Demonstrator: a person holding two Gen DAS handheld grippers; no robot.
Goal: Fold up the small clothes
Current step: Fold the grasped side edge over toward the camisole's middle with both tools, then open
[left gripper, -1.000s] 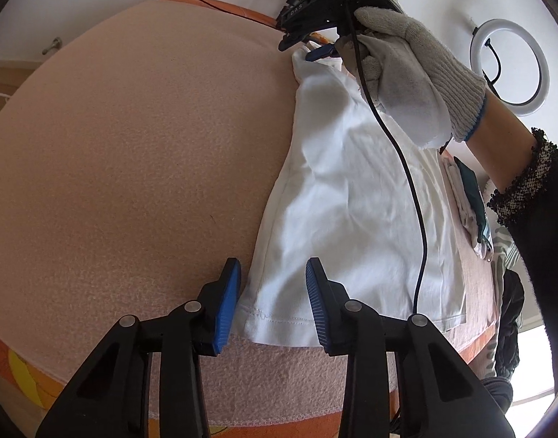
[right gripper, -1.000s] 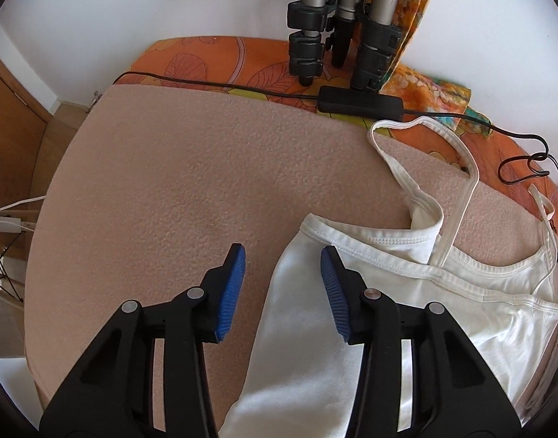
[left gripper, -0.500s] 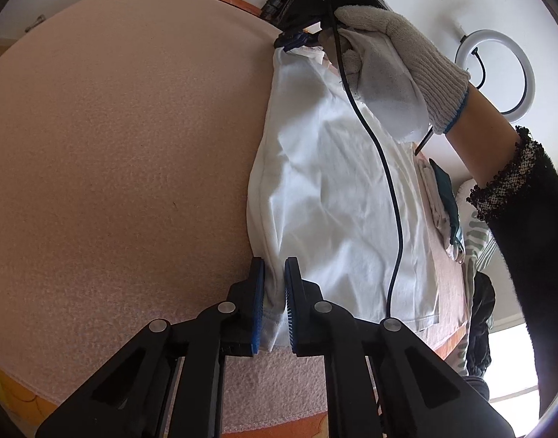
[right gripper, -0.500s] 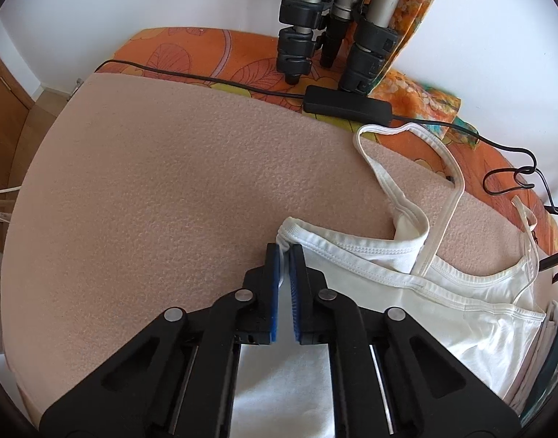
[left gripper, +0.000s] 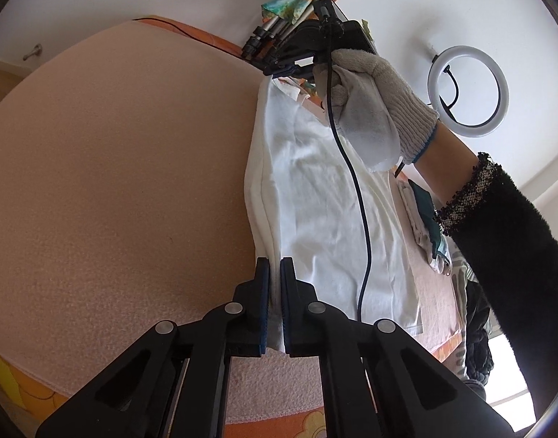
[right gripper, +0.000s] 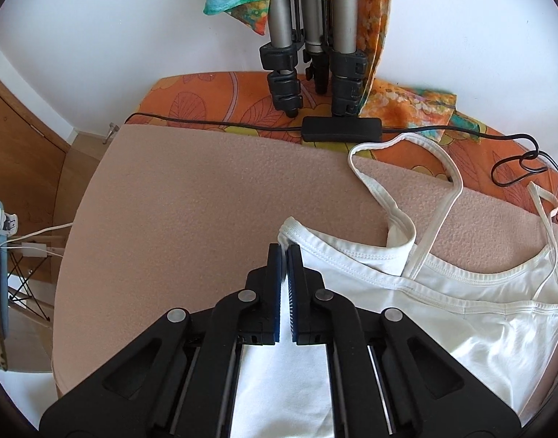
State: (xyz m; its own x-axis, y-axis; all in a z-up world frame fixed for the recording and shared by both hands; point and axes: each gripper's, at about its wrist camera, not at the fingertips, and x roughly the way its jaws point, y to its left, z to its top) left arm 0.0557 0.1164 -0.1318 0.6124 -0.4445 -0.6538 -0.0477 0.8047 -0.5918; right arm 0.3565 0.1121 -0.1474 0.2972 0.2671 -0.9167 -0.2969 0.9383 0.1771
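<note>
White camisole point(left gripper: 326, 197) fabric was pinched between the clenched pads of the left gripper point(left gripper: 274, 273) at the hem corner, the garment being spread ahead and to the right over the peach blanket point(left gripper: 115, 182). Only in this view was the gloved hand point(left gripper: 370, 109) seen at the far end, with a ring light point(left gripper: 468, 90) on the wall beyond. From the right wrist view, the right gripper point(right gripper: 284, 259) was seen clamped on the top edge near the armhole; straps point(right gripper: 406, 182) looped ahead to the right, and tripod legs point(right gripper: 312, 54) stood farther off.
</note>
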